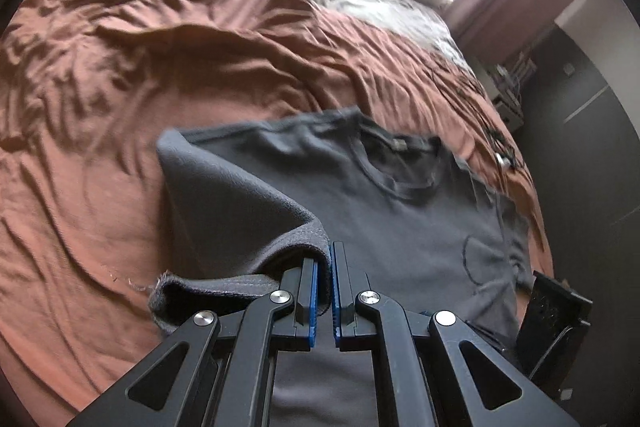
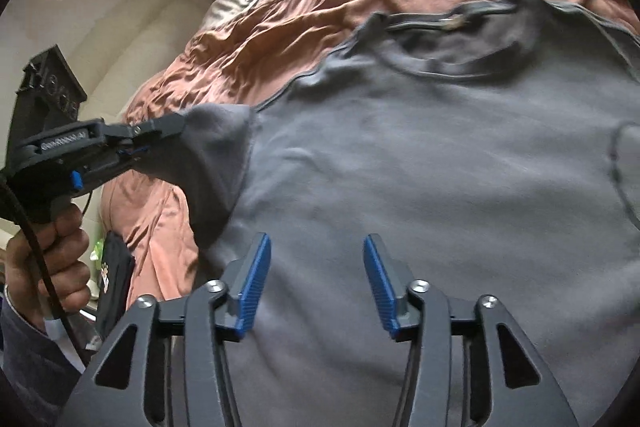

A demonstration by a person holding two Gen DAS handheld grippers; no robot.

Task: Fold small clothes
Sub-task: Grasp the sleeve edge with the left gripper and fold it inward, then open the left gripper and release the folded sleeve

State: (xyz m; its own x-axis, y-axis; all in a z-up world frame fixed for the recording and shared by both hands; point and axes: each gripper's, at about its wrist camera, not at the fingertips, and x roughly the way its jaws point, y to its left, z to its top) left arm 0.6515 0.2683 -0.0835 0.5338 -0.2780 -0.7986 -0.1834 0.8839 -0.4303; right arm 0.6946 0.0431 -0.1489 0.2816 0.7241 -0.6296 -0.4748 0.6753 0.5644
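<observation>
A grey shirt lay front-up on the bed, collar toward the far end, over a rumpled brown sheet. The left hand-held gripper was clamped on the hem of one sleeve, lifting it off the bed and toward the shirt's body. The right hand-held gripper hovered over the lower chest with its jaws apart, holding nothing.

The likeliest failure is the sleeve slipping out: only a thin edge of cloth sat between the pads. With nothing pinning the torso, the pull could also drag the whole shirt sideways and skew the fold.

The left view showed the pinch itself, plus a small object and cables on the sheet near the bed's edge. The right view showed the left tool from outside, the hand gripping it, and the flat, unfolded chest.
</observation>
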